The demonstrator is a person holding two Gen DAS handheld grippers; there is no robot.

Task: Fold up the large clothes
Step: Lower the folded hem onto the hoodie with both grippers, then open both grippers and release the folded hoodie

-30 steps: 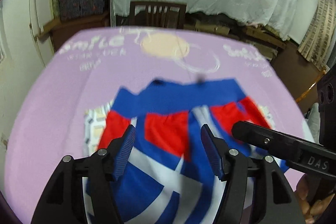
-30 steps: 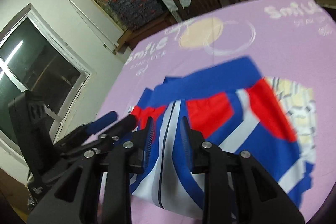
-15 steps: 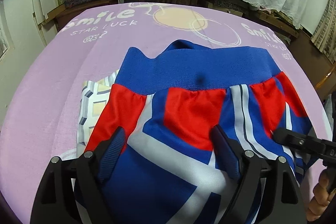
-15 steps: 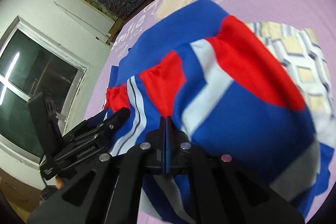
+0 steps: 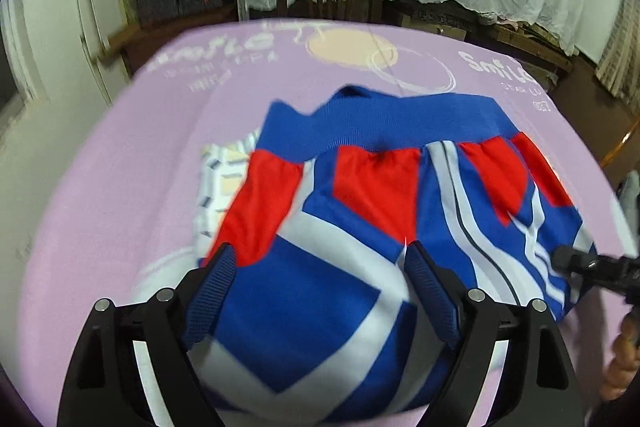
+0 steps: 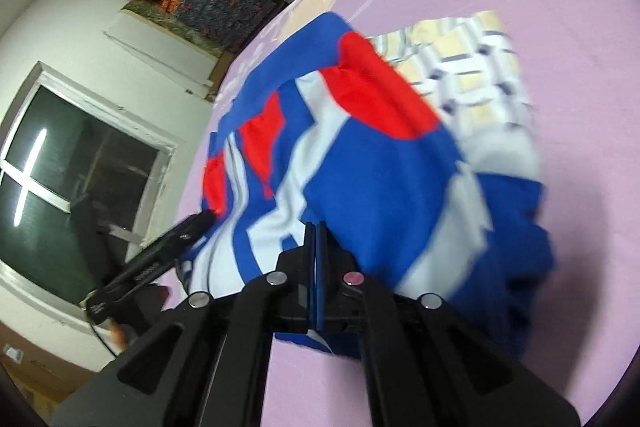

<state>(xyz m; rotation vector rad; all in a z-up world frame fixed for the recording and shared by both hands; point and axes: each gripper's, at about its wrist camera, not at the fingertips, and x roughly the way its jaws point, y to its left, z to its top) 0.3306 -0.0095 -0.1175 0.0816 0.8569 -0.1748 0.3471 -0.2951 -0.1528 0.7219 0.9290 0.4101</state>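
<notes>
Jacket point(image 5: 360, 267) folded mid-frame atop a checked garment point(image 5: 224, 183), right gripper point(image 6: 314, 255) pinching its hem, jaws easing apart, left gripper point(image 5: 320, 291) wide open; final tidy remains.

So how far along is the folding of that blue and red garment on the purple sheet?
Partly done, it seems: the blue and red garment lies bunched over a checked cloth, not yet flat. In hand: the right tongs look shut on its near edge, while the left tongs stand open over it. Squaring and smoothing remain.
</notes>
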